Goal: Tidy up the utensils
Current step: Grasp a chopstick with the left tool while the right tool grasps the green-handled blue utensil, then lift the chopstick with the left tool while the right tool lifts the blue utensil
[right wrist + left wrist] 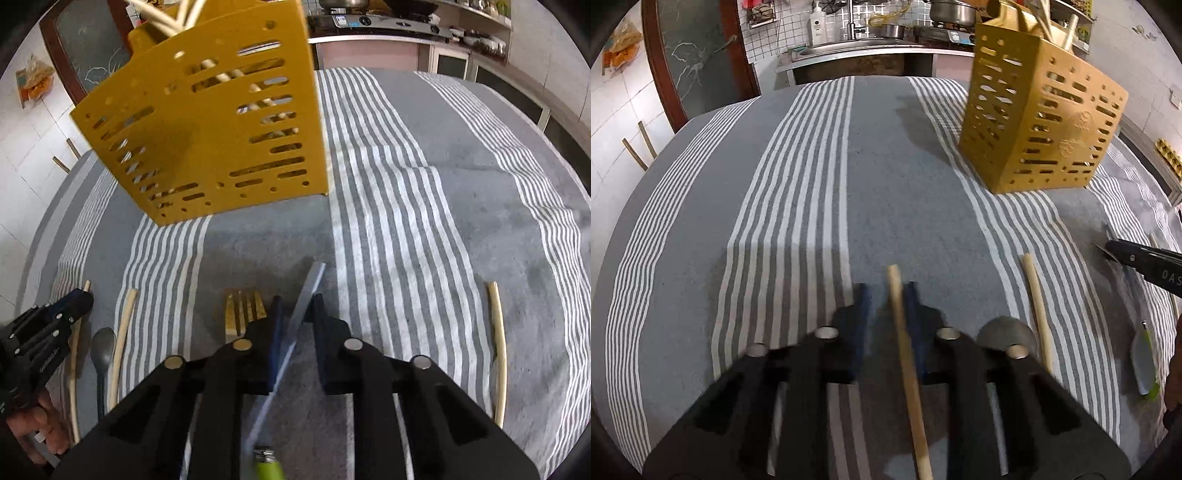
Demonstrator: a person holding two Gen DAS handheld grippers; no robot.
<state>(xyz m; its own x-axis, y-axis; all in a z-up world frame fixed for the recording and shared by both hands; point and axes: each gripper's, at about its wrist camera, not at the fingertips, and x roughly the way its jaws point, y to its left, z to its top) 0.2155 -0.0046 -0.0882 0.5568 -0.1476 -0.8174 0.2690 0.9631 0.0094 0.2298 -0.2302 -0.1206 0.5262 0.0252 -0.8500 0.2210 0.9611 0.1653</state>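
The left gripper point(884, 295), seen from its own wrist camera, points down at a table covered by a grey cloth with white stripes point(798, 192), and a pale wooden chopstick point(905, 354) runs up between its two blue-padded fingers; the chopstick lies against the right-hand pad, while a gap shows beside the left-hand pad, so the frame alone does not settle a firm pinch, though the jaws read as nearly closed. Just to the right of that gripper lie a grey spoon point(1004, 334) and a second chopstick point(1039, 310), both near the table's near edge. The right gripper point(297, 301), in its own view, has its jaws drawn narrow around the flat grey blade of a knife with a green handle point(291, 350), the blade slanting up between the pads and touching at least the left one. A gold fork point(243, 310) lies on the cloth just beside it, partly hidden under the left finger. A yellow perforated utensil holder point(207, 122) stands upright toward the far side of the table, with pale sticks poking from its top. Another curved chopstick point(496, 350) lies well apart, toward the right edge. A bare hand point(35, 424) shows at the lower left of the right wrist view.
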